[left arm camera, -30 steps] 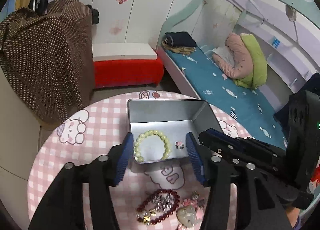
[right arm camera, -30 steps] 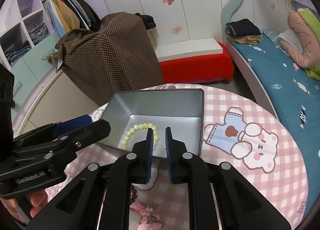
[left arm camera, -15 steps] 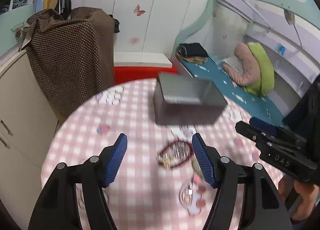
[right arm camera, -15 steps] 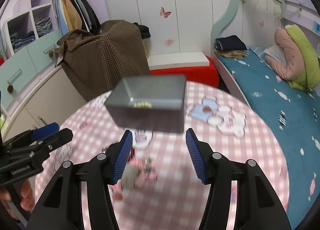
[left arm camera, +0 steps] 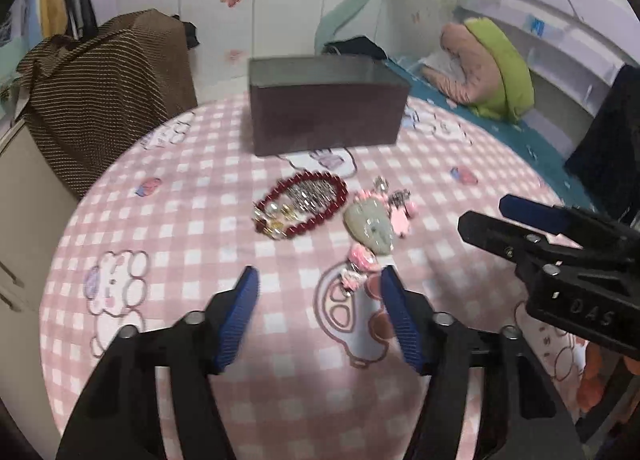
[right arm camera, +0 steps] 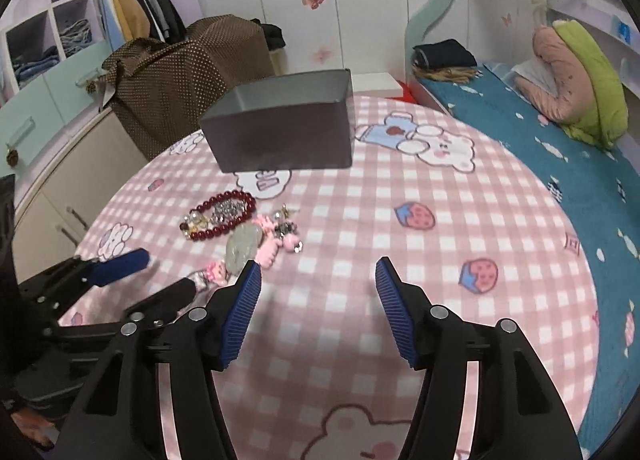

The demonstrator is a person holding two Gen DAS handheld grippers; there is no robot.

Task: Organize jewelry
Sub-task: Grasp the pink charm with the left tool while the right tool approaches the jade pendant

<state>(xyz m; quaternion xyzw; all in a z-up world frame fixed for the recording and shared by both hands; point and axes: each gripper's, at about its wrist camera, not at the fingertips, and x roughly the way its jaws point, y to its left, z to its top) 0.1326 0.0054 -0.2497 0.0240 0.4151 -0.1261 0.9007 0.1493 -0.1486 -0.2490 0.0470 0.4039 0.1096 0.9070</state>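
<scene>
Pink checked tablecloth (left arm camera: 168, 244) is crowded mid-frame with tangled jewelry (left arm camera: 340, 212) below the tin (left arm camera: 324, 116), so neighbours could be snagged by the closing, empty left gripper (left arm camera: 318, 288); the right gripper (right arm camera: 318, 276) is opening, empty.

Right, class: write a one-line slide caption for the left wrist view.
Left claw, empty and closing, over a pink checked table before a red bracelet, jade pendant and tin.
</scene>
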